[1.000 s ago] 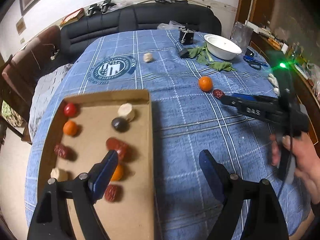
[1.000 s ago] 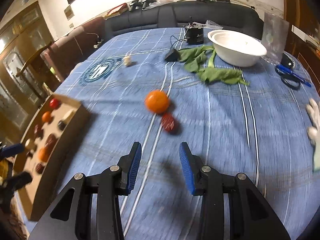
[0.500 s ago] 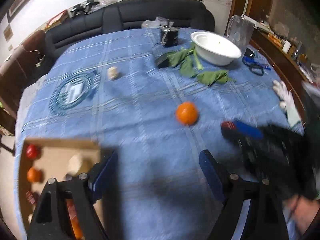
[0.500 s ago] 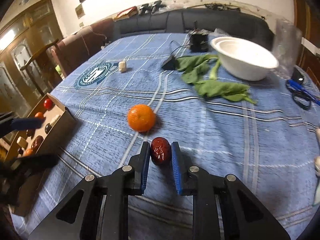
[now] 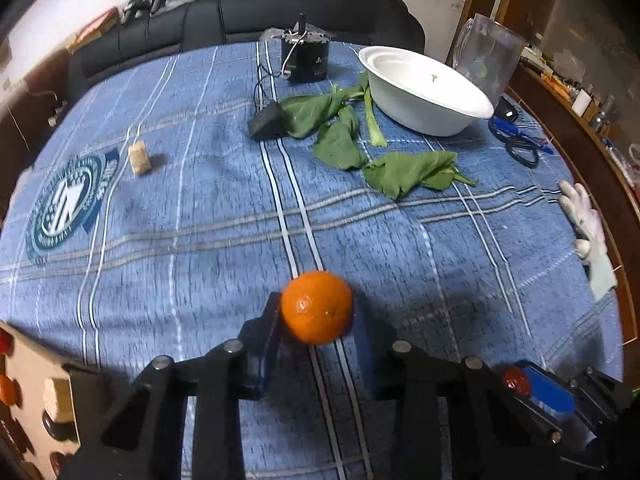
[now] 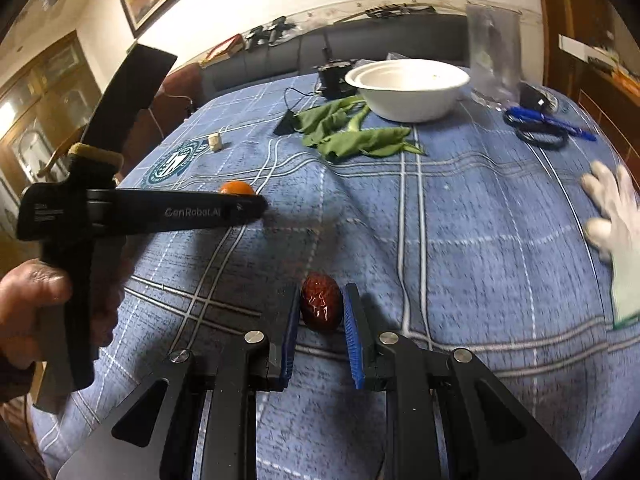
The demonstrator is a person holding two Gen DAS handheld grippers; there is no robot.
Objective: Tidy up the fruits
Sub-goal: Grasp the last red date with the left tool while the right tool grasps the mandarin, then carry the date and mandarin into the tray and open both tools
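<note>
The left hand-held gripper (image 5: 316, 320) has its two fingers closed against an orange (image 5: 317, 307) on the blue checked cloth of the desk (image 5: 224, 216). To its right, the right hand-held gripper (image 6: 321, 312) pinches a dark red date (image 6: 321, 305) between its blue pads. A cardboard tray (image 5: 38, 396) holding more fruit lies at the near left, and a white bowl (image 5: 426, 92) beside green leaves (image 5: 408, 170) sits at the far right.

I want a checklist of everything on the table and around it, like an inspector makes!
Surface: blue plaid tablecloth.
Job's things: orange, red date, cardboard tray holding fruits.
Clutter: white bowl, green leaves, scissors, white glove, small beige block.
Grippers: left gripper around the orange; right gripper shut on the date.
Cables: wire beside a black device.
Surroundings: dark sofa.
</note>
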